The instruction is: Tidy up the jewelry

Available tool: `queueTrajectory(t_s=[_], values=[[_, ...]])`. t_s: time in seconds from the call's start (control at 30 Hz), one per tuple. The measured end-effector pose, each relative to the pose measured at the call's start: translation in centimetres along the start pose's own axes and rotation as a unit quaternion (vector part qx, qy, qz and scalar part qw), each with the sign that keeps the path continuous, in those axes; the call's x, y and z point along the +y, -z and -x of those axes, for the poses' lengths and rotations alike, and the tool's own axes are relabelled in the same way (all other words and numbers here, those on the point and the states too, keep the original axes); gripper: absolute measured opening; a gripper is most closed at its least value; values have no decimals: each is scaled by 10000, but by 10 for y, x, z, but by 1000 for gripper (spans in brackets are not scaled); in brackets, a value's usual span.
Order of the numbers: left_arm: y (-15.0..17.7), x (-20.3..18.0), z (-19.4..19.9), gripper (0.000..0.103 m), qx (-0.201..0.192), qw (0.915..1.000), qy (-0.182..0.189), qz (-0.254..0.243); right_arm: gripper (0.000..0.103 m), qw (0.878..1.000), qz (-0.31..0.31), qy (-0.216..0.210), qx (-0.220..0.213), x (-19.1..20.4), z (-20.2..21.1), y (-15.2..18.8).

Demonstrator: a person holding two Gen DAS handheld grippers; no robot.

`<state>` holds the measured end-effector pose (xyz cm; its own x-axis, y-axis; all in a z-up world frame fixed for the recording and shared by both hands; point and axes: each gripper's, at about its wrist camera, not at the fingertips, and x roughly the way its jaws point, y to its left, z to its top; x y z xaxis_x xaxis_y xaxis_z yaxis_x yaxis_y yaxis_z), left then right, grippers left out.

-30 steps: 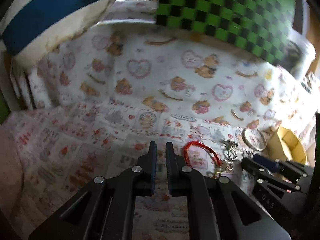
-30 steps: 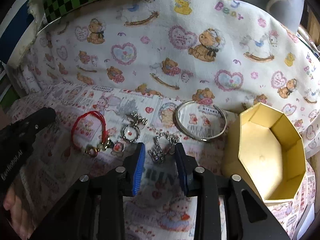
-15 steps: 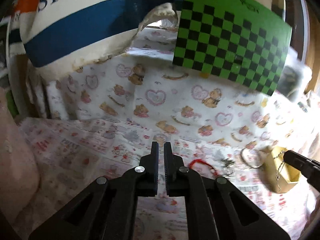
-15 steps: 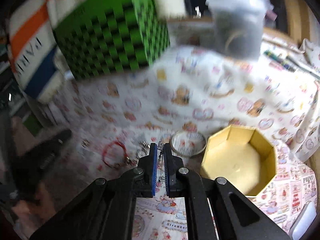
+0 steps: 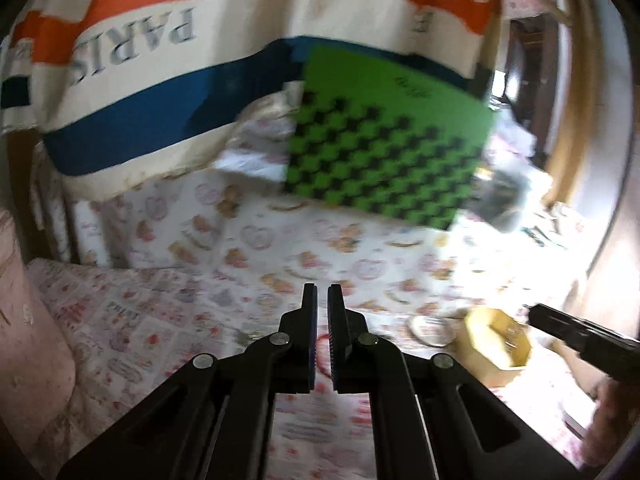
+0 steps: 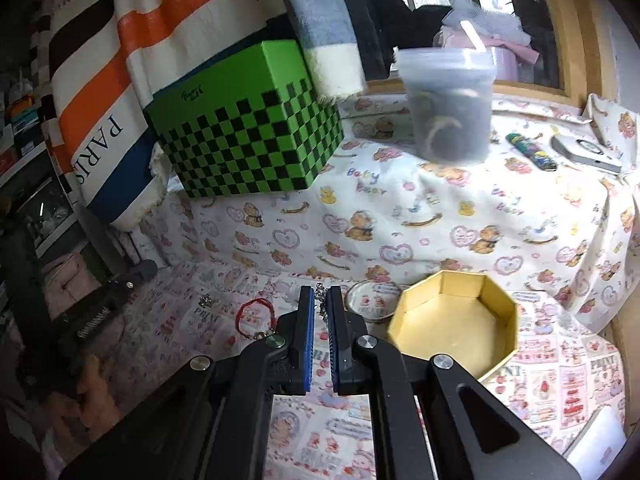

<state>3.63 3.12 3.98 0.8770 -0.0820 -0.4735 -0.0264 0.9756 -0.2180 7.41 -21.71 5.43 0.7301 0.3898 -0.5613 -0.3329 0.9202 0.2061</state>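
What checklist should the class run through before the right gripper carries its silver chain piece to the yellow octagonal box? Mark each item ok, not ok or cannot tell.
1. Right gripper shut on the silver chain piece: ok.
2. Yellow octagonal box open, inside bare: ok.
3. Gripper already above the box: not ok, the box sits to its right.
4. Left gripper shut, holding nothing visible, clear of the box: ok.
5. Silver bangle beside the box, not blocking its opening: ok.
6. Red cord bracelet lying on the cloth: ok.
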Motion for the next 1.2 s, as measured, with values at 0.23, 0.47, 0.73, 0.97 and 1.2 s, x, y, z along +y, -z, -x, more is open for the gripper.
queueTrajectory(t_s=[0.23, 0.47, 0.73, 0.97, 1.2], values=[[-9, -67, -7, 4, 629, 9863, 1476, -388, 7, 9963, -120, 687, -495, -42, 13, -7], [3, -130, -70, 4, 1459, 9693, 1879, -628, 7, 9944, -795, 645, -254, -92, 2, 6], [34, -154, -130, 4, 2169, 9561, 1940, -345, 7, 9903, -1226, 606, 238, -118, -17, 17], [45, -160, -138, 4, 2200, 9517, 2103, -403, 7, 9896, -1355, 374, 294, -121, -19, 18], [46, -156, -135, 19, 2200, 9494, 2221, -289, 7, 9866, -1480, 456, 513, -126, -25, 21]])
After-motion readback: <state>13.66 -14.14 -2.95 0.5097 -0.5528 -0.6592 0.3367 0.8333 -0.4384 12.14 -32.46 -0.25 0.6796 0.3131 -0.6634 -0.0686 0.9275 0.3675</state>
